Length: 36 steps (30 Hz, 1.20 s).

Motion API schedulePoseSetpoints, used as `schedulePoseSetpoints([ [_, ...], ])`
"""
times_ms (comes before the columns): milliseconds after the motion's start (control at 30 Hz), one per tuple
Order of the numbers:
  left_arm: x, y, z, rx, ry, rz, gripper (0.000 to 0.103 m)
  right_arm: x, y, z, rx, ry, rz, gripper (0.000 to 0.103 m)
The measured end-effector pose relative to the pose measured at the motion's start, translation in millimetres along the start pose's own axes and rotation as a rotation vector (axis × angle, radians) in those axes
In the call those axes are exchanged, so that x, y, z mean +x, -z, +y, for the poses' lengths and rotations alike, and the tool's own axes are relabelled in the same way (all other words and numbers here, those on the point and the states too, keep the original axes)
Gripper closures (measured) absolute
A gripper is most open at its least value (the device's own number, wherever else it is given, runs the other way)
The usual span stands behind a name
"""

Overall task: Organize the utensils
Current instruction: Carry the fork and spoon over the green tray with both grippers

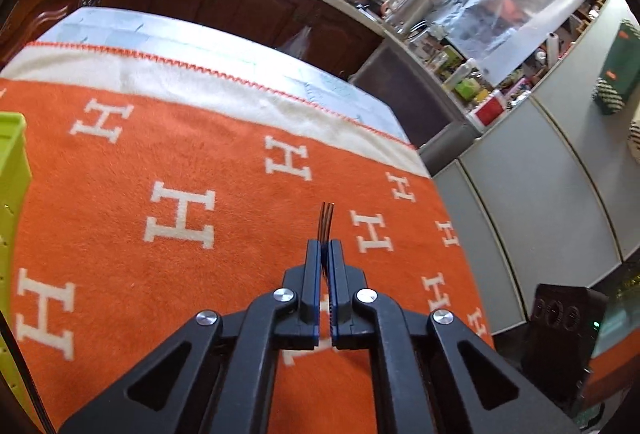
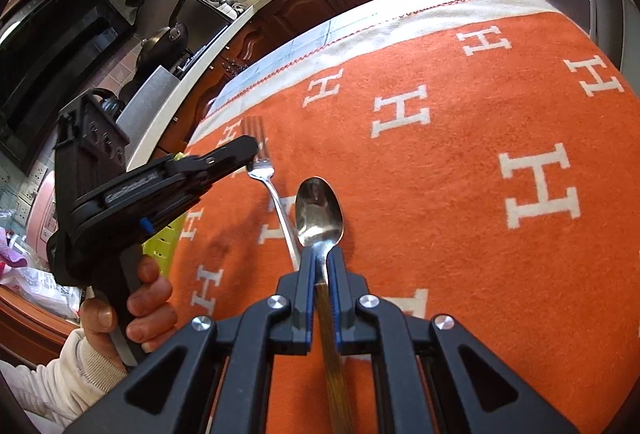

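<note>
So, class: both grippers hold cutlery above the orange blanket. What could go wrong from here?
1. The left gripper pinches the fork near its prongs, so the long handle may swing or slip.
2. The fork's handle runs close beside the spoon in the right gripper; they could knock together.

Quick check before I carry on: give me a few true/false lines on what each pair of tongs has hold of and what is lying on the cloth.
1. The right tongs are shut on a spoon. True.
2. The left tongs are open and empty. False: they are shut on a fork, its tines sticking out past the tips.
3. The spoon's bowl points away from the camera. True.
4. The cloth is plain blue. False: it is orange with white H letters.
5. A green bin sits at the left edge of the left wrist view. True.
</note>
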State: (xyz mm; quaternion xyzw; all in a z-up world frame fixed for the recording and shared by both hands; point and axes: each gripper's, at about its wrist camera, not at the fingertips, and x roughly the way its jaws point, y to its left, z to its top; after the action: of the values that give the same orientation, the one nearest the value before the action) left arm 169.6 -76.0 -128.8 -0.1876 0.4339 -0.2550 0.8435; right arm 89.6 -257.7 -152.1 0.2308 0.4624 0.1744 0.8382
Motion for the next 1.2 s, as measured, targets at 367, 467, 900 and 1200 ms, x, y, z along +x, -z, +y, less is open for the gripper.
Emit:
schedulePoseSetpoints([
  [367,-71,8,-19,0.098,-0.004,-0.067,0.102,-18,2,28,-0.042,-0.026,-0.025,0.097],
  [467,-100,10,-15,0.104,-0.013,-0.089,0.102,-26,1,45,-0.075,-0.043,-0.034,0.097],
  [900,-262,19,39,0.087,-0.228,-0.246,0.102,22,-2,176,-0.246,-0.192,0.067,0.097],
  [1200,-296,29,75,0.099,-0.447,-0.204,0.102,103,-3,233,-0.077,-0.232,0.148,0.097],
])
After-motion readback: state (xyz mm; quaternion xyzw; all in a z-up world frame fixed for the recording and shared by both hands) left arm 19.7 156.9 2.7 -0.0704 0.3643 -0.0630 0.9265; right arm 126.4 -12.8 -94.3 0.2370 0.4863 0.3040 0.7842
